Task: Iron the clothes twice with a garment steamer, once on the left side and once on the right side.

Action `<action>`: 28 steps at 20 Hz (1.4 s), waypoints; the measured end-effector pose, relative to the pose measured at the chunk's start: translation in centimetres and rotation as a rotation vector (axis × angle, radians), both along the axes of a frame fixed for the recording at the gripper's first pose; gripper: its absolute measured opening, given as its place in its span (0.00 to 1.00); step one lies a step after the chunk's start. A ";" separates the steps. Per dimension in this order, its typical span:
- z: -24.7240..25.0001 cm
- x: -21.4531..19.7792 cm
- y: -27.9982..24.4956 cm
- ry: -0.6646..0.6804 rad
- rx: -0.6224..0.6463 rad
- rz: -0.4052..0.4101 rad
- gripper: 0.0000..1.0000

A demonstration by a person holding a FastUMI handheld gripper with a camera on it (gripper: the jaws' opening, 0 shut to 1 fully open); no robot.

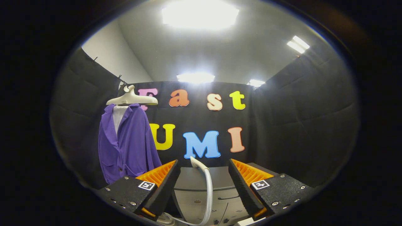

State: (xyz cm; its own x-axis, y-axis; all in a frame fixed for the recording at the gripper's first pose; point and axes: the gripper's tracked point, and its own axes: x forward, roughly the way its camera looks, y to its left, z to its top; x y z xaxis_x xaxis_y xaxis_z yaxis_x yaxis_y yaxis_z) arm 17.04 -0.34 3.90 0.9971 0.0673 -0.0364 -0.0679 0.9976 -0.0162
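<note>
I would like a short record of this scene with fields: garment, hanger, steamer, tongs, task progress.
garment: purple jacket, hanging beyond the left finger
hanger: pale hanger holding the jacket at the top
steamer: white hose with the steamer head, upright between the fingers, touching neither
tongs: tongs open, holding nothing
task progress: steamer not yet grasped

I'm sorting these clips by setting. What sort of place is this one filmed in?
Likely an indoor recording booth set up for ironing: black cloth walls, a purple shirt on a hanger, and a steamer hose between the open gripper's fingers, over a grey table.
</note>
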 end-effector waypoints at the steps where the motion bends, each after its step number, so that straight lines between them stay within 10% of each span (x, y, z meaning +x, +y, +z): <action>1: -0.4 1.7 -0.3 0.013 0.008 0.021 0.95; 16: -4.9 22.6 -2.1 0.147 0.153 0.237 0.94; 28: -17.2 33.7 0.3 0.558 0.313 0.316 0.92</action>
State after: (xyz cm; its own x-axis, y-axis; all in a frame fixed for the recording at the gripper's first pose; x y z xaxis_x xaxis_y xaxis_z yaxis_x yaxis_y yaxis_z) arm 50.77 -0.01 -13.29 0.7665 0.4408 -0.4671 -0.2692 0.8808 0.3895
